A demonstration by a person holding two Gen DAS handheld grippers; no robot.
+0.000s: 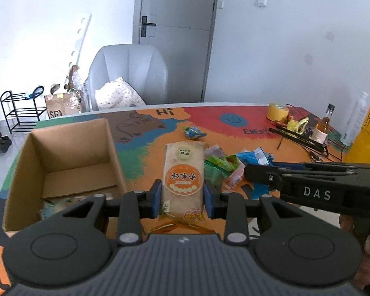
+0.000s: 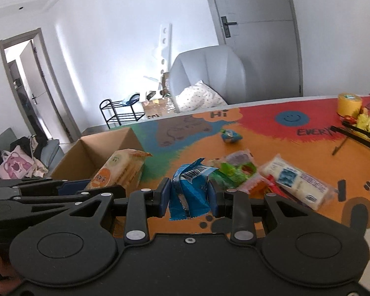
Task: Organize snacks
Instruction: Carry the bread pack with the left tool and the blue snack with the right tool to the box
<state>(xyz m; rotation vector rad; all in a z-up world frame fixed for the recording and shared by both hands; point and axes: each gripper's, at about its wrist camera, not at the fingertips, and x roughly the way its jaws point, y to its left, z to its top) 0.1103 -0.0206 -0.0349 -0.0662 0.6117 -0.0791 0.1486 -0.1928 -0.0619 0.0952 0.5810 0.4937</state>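
Note:
My left gripper (image 1: 182, 197) is shut on an orange-and-white rice cracker packet (image 1: 182, 172), held above the table just right of the open cardboard box (image 1: 69, 145). The packet also shows in the right wrist view (image 2: 120, 170), beside the box (image 2: 98, 148). My right gripper (image 2: 190, 194) is shut on a blue snack packet (image 2: 190, 192), low over the table. Beside it lies a pile of loose snacks: a green packet (image 2: 231, 172), a white long packet (image 2: 298, 182) and a small blue packet (image 2: 230, 135) farther back. The right gripper shows from the side in the left wrist view (image 1: 256, 172).
The table has a colourful painted cover (image 2: 271, 133). At its right end stand a yellow tape roll (image 1: 277, 112), a small amber bottle (image 1: 324, 125), a clear bottle (image 1: 355, 120), a yellow drink carton (image 1: 368, 133) and tangled black items (image 1: 298, 135). A grey armchair (image 1: 128, 74) stands behind the table.

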